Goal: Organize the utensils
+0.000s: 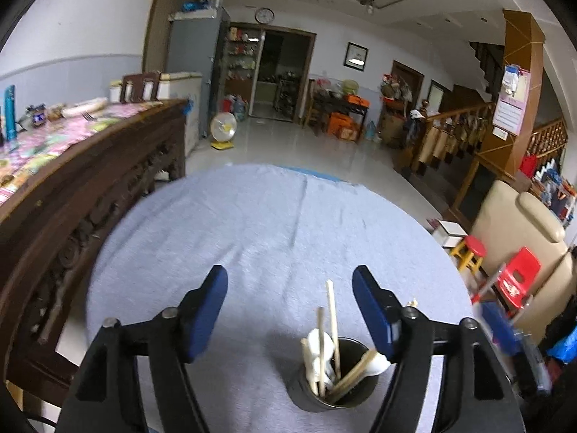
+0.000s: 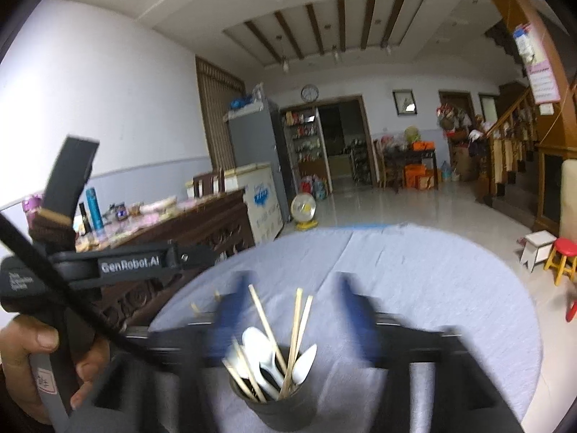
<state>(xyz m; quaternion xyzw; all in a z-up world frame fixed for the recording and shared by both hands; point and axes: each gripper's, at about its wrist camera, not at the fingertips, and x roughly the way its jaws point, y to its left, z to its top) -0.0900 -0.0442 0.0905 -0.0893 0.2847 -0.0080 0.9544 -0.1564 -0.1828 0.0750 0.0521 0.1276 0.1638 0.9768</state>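
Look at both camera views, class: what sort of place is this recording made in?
Most likely a family home's large living and dining hall: a carved wooden dining table with a floral cover, a fridge, and a staircase with wooden banisters.

Utensils (image 1: pixel 326 353) in cup (image 1: pixel 333 393), seemingly upright

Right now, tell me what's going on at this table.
A person is sorting utensils with two handheld grippers. Chopsticks and white spoons stand in a dark cup on the grey-clothed round table. The left gripper and right gripper are both open above the cup, holding nothing. No other utensils show on the cloth.
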